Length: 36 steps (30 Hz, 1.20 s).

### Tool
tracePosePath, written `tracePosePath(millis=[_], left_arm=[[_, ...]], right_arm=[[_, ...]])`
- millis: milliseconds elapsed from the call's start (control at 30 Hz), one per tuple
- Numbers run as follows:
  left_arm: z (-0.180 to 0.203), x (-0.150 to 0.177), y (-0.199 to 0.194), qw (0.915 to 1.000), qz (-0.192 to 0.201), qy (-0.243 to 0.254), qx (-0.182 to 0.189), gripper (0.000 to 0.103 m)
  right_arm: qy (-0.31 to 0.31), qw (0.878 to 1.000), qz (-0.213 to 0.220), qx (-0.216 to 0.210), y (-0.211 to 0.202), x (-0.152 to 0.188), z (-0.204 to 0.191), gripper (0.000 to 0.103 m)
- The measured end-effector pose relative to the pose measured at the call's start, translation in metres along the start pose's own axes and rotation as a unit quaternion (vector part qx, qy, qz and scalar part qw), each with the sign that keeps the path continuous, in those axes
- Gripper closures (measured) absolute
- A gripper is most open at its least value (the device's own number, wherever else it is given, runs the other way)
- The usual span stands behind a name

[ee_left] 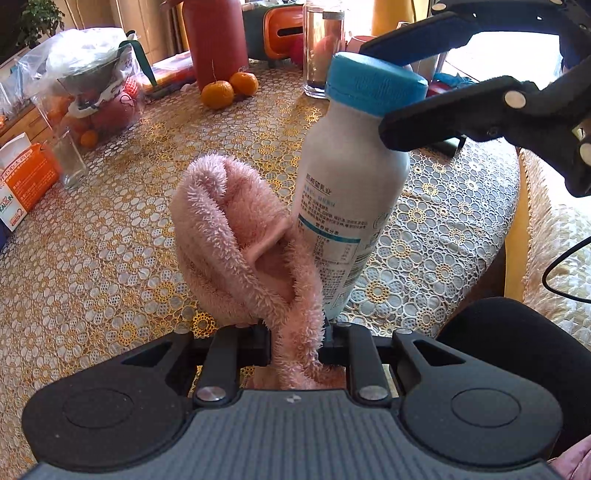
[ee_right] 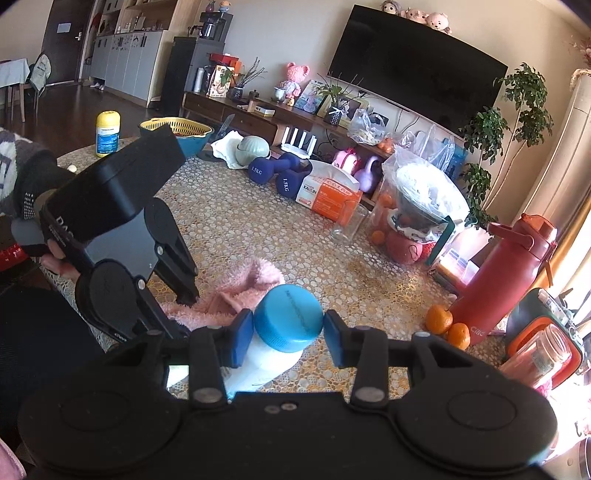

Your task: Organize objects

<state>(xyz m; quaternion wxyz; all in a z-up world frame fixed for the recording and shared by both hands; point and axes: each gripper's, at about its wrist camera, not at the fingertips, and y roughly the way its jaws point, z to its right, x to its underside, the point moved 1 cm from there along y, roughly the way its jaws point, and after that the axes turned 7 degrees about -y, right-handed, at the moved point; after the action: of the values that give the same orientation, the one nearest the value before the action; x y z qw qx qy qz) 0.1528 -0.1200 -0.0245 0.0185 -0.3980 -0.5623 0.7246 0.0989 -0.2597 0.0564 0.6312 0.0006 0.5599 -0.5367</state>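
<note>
This is a lived-in home, a living room. A large dark television (ee_right: 417, 59) hangs on the wall with plush toys (ee_right: 417, 14) along its top, above a low wooden media console (ee_right: 258, 114) crowded with potted plants and trinkets. Blue dumbbells (ee_right: 280, 173) and a purple kettlebell (ee_right: 369, 177) sit nearby. The table (ee_left: 92, 258) wears a gold-and-white lace cloth and carries tangerines (ee_left: 229, 90), a red water bottle (ee_left: 216, 40), a tissue box (ee_right: 328, 194) and bagged fruit (ee_left: 85, 99).
</note>
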Motion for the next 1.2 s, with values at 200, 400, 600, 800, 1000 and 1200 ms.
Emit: tracePosePath(millis=[200,400,600,800,1000,1200], left_arm=[[-0.002,0.002,-0.001,0.9999,0.006,-0.011,-0.008,0.083],[0.006,0.006,-0.025,0.9989,0.039,-0.017,-0.02,0.083],[0.021,0.01,-0.062,0.9958,0.083,-0.034,-0.018,0.083],[0.033,0.009,-0.088,0.9918,0.111,-0.06,0.021,0.083],[0.039,0.008,-0.065,0.9934,0.09,-0.067,0.021,0.083],[0.028,0.008,-0.039,0.9939,0.064,-0.088,0.014,0.083]], right_arm=[[0.031,1.0,-0.006,0.0,0.005,-0.003,0.008,0.062],[0.063,0.998,-0.02,0.011,0.009,-0.007,0.014,0.062],[0.087,0.995,-0.034,0.02,0.017,-0.014,0.017,0.062],[0.096,0.995,-0.037,0.019,0.021,-0.017,0.017,0.062],[0.096,0.994,-0.039,0.021,0.022,-0.017,0.017,0.062],[0.098,0.994,-0.038,0.02,0.021,-0.016,0.017,0.062]])
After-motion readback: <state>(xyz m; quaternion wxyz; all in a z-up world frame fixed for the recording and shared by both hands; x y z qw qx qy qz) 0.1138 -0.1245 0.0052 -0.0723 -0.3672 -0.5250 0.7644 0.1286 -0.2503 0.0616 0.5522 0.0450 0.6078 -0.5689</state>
